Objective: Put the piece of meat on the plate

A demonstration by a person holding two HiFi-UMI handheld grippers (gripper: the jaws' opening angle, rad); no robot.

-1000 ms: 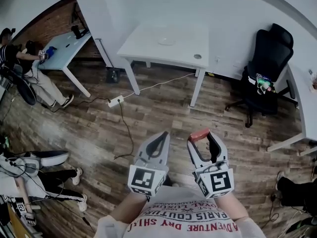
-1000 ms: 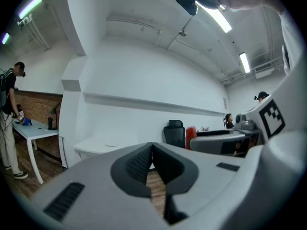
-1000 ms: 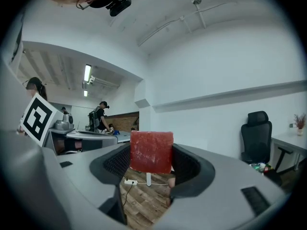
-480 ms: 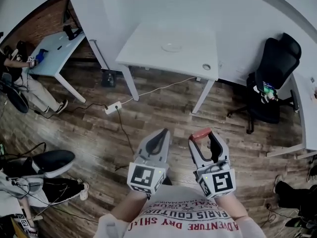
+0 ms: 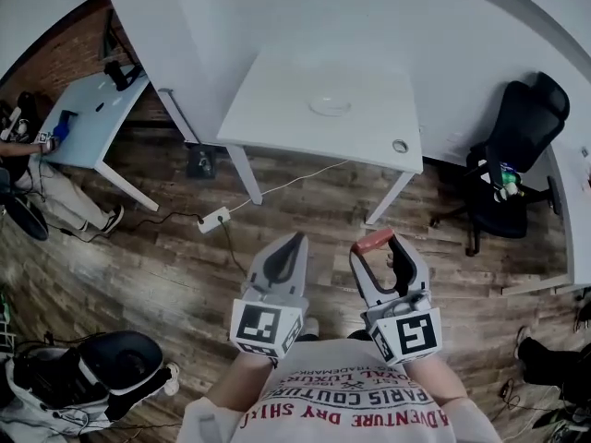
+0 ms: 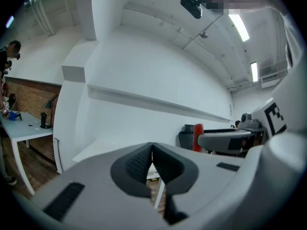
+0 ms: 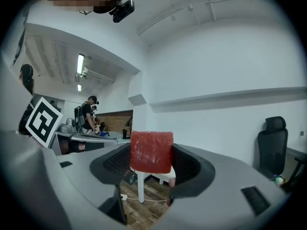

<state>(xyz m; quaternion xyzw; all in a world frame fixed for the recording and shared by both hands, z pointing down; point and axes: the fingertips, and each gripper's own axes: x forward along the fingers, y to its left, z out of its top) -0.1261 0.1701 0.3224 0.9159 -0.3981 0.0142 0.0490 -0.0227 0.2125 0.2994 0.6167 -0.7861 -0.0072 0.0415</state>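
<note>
Right gripper [image 5: 378, 249]: jaws clamped on the piece of meat [image 7: 151, 151], well apart from the plate [image 5: 330, 106].
Left gripper [image 5: 295, 244]: jaws pressed together, nothing between them.
Plate: on the white table [image 5: 268, 109] ahead.
Risk: the meat seems to be pinched only at the jaw tips, so a quick swing may drop it.

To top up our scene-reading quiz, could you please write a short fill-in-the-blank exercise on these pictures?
The right gripper is shut on the piece of meat, whose colour is ____.
The left gripper, holding nothing, has its fingers ____.
The plate lies on the white ____.
Missing words: red; shut; table.
</note>
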